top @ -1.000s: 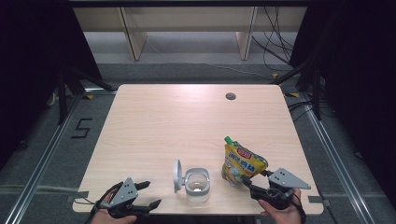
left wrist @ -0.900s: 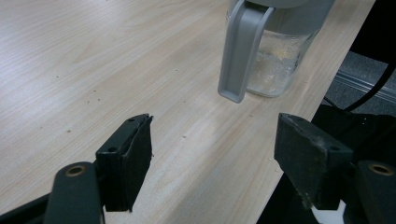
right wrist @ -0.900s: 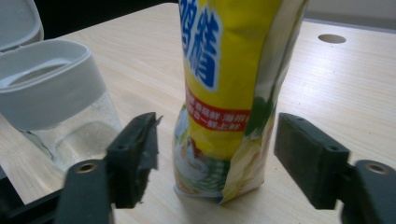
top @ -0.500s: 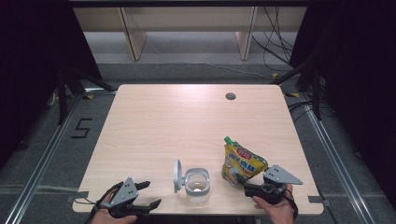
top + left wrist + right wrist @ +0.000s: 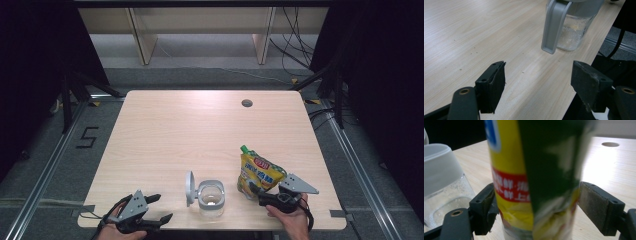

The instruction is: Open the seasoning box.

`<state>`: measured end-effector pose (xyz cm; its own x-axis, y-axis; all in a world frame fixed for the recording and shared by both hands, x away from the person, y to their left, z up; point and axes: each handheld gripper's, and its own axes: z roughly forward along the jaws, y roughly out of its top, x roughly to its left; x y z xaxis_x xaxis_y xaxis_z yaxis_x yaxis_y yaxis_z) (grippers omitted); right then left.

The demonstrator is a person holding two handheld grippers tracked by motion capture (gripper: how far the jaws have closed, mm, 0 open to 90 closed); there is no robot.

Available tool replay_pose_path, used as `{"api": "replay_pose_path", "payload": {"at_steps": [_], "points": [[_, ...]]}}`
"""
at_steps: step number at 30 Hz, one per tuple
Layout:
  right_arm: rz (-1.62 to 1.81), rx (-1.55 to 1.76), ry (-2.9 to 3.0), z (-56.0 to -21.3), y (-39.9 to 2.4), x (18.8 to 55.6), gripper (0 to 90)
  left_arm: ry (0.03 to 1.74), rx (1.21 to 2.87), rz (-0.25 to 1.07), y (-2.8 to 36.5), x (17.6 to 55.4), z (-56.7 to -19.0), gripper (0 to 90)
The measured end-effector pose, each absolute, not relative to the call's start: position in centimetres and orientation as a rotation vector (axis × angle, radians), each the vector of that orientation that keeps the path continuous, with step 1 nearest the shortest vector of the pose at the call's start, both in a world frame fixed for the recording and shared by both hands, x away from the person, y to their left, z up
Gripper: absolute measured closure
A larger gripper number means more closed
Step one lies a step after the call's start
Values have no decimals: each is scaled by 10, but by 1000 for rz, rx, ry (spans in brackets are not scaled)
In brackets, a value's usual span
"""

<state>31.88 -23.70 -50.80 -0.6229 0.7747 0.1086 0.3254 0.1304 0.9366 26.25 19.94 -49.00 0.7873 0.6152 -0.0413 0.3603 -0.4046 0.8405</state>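
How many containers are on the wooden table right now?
2: a clear glass jar with open grey lid near the front edge, and a yellow-green spouted pouch just right of it.

Black grippers (image 5: 150, 208) with grey three-cornered top plates, screwed jaws, seemingly worn grey pads (image 5: 592, 203).

Table (image 5: 190, 135); its cable hole (image 5: 246, 103)
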Motion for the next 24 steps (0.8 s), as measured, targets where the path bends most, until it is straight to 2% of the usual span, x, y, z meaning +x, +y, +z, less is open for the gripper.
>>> {"api": "replay_pose_path", "payload": {"at_steps": [24], "points": [[1591,1072,1935,-517,-225,333,327,733,2046,346,200,264,-491,270]]}}
